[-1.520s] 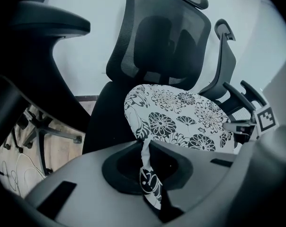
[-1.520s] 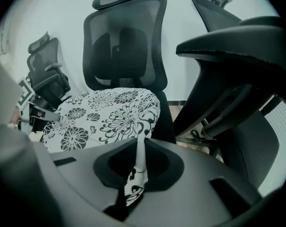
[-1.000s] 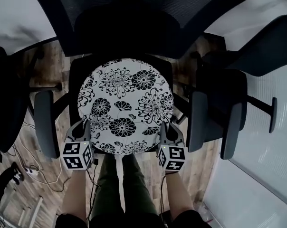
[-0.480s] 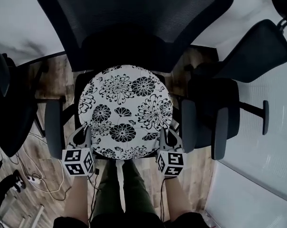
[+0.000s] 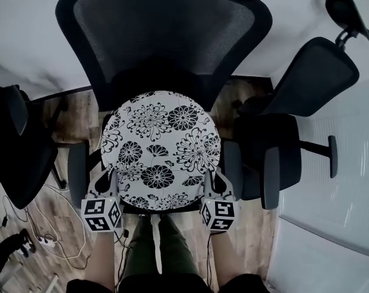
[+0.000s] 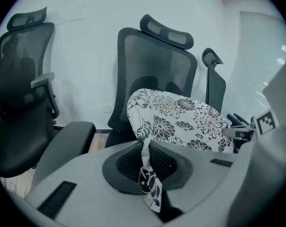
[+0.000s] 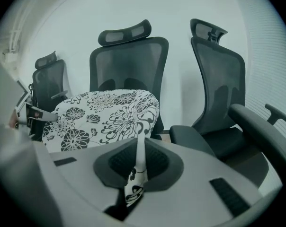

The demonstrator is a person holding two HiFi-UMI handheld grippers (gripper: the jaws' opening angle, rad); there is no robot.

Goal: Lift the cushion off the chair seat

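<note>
While both claws are clenched on pinches of its fabric rim, the round white cushion with a black flower print (image 5: 161, 151) lies straight ahead of them over the seat of the black mesh-backed office chair (image 5: 166, 35). The left claw (image 5: 109, 180) grips its near-left edge and the right claw (image 5: 212, 180) its near-right edge, so neither hand is nearer. Being round, it has no long axis; its near edge looks raised, though I cannot tell whether the far edge rests on the seat. Open room is upward and back toward the person, since the chair's grey padded armrests (image 5: 78, 166) flank the cushion closely and a neighbouring black office chair (image 5: 276, 151) crowds the right.
</note>
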